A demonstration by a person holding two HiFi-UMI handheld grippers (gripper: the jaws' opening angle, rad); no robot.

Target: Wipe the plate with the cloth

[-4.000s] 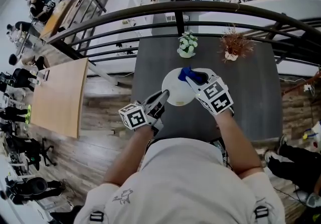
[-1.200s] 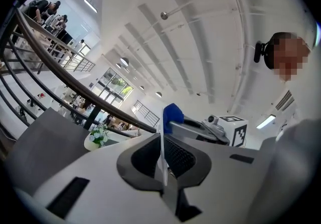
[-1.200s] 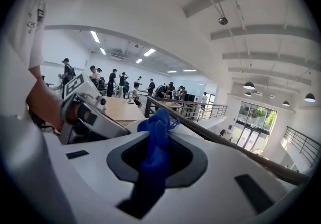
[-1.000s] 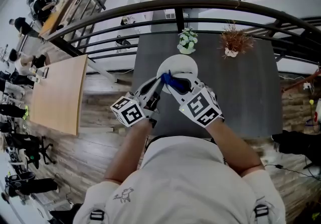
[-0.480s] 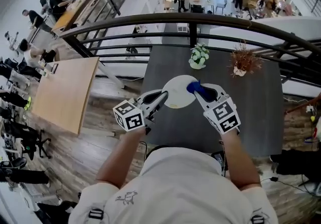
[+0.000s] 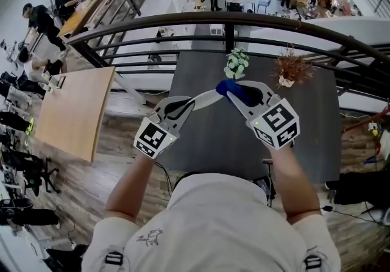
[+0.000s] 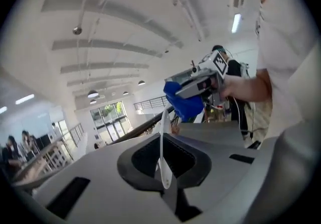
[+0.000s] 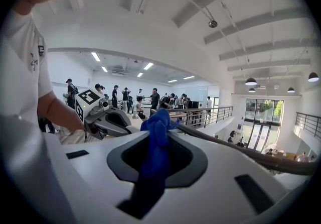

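The left hand-held gripper (image 6: pixel 192 105) is clenching the rim of the white plate (image 6: pixel 210 97) and holding it edge-on over the dark bench (image 6: pixel 304 136). In the left gripper view the plate's thin edge is running upright between the closed jaws. The right hand-held gripper (image 6: pixel 236 95) is grasping the blue cloth (image 6: pixel 226 86), with the jaws pinched on its lower part. A bunched end is sticking out past the jaw tips, right at the plate's far edge; contact there cannot be confirmed. The two tools are pointing toward each other. A white-flowered plant (image 6: pixel 236 63) and a reddish dry plant (image 6: pixel 291 68) are standing apart at the bench's far side, beside the railing (image 6: pixel 183 21).
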